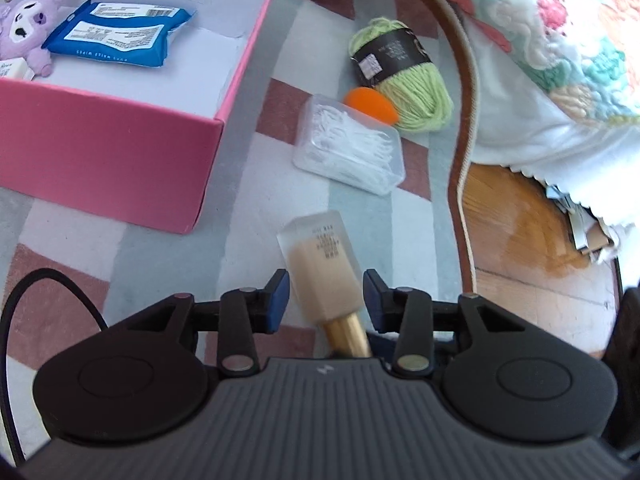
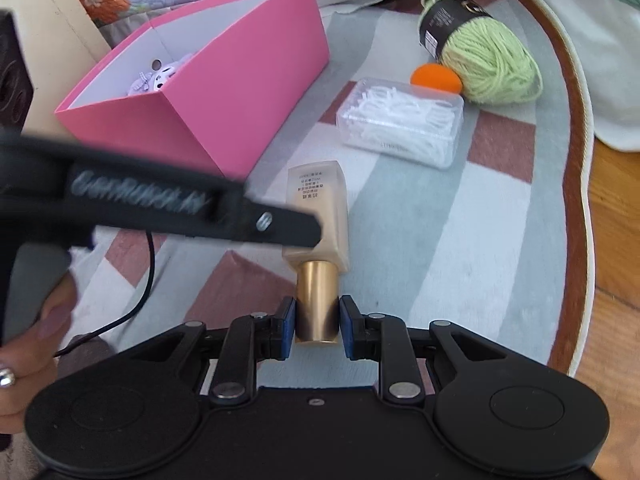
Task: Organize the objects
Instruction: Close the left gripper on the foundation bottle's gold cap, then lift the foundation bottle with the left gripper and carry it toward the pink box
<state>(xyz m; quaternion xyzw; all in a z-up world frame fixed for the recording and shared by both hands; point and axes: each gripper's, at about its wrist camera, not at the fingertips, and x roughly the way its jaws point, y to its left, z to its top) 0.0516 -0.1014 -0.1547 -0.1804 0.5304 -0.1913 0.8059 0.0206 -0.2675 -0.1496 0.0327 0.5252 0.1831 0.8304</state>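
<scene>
From my left gripper (image 1: 325, 298), tilted down over the rug (image 1: 160, 256), the jaws stand released either side of the bottle (image 1: 324, 268). From my right gripper (image 2: 317, 322), angled down likewise, the jaws grasp the bottle's gold cap (image 2: 317, 304), near the pink box (image 2: 224, 92).

A checked rug (image 1: 168, 264) carries a pink box (image 1: 120, 152), yarn (image 1: 404, 80), orange sponge (image 1: 370, 106) and clear case (image 1: 348, 148).

**A:** what's under all that stuff?

**B:** striped grey, white and pink rug (image 1: 360, 216), brown trim. Wood floor (image 1: 520, 232) at right, floral quilt (image 1: 560, 20) hanging upper right, black cable (image 1: 40, 280) looping lower left.
</scene>
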